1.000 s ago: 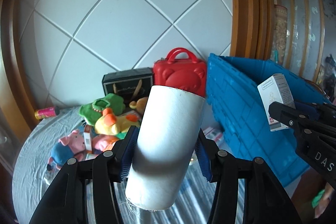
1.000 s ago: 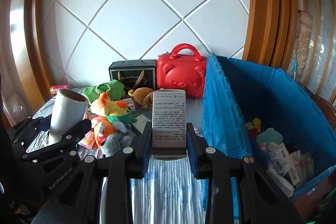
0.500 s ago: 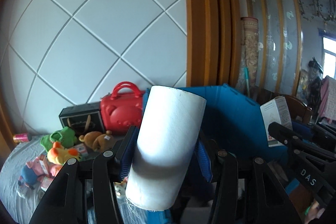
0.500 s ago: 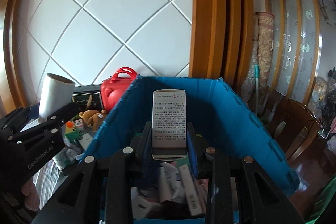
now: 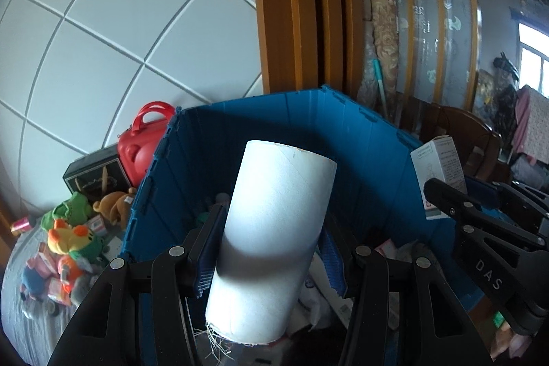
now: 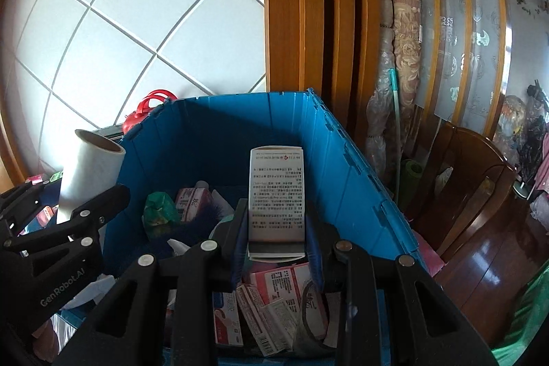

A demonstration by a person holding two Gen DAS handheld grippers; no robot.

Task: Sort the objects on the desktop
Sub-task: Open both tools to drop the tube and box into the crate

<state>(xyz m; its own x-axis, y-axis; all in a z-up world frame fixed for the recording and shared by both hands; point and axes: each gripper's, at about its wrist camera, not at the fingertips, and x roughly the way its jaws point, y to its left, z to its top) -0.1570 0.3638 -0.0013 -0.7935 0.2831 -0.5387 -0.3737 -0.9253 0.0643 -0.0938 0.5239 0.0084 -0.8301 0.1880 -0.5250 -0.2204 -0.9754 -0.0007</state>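
While the left wrist view shows plush toys (image 5: 73, 237) beside the blue crate (image 5: 360, 139), only the right shows packets (image 6: 274, 297) inside — both grippers tilt downward above it, left gripper (image 5: 271, 258) jaws clamping a white roll (image 5: 271, 239), right gripper (image 6: 276, 235) a printed box (image 6: 276, 194).

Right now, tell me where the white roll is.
The white roll is clamped in the left gripper, held over the blue crate, left of the boxed item.
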